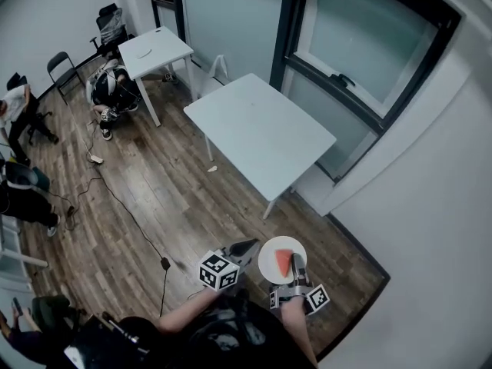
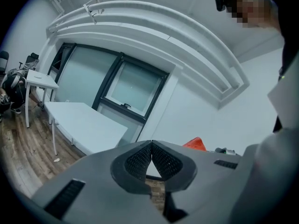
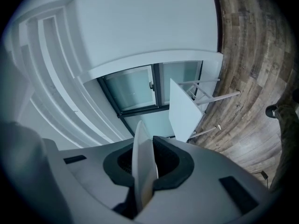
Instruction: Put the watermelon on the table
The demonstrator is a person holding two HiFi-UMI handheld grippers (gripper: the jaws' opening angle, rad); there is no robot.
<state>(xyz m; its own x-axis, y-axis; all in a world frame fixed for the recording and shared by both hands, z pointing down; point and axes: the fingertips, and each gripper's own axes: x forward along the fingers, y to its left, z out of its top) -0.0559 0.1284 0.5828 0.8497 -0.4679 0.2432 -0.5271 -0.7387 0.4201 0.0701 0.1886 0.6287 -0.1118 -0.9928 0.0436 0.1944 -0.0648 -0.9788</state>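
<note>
A red watermelon slice (image 1: 286, 262) lies on a small white plate (image 1: 269, 258). My right gripper (image 1: 297, 268) is shut on the plate's near rim and carries it above the wooden floor. In the right gripper view the plate (image 3: 142, 164) stands edge-on between the pads, and the white table (image 3: 184, 108) is ahead. My left gripper (image 1: 247, 247) hangs just left of the plate, shut and empty. In the left gripper view its jaws (image 2: 151, 147) meet at the tips, and the watermelon (image 2: 195, 144) peeks over the right jaw. The large white table (image 1: 261, 133) stands bare, well ahead by the window.
A smaller white table (image 1: 154, 48) stands farther back left. People sit and stand along the room's left side (image 1: 111, 87). A black cable (image 1: 123, 206) runs across the floor. A white wall (image 1: 430, 206) lies close on the right, and a window (image 1: 369, 44) sits behind the large table.
</note>
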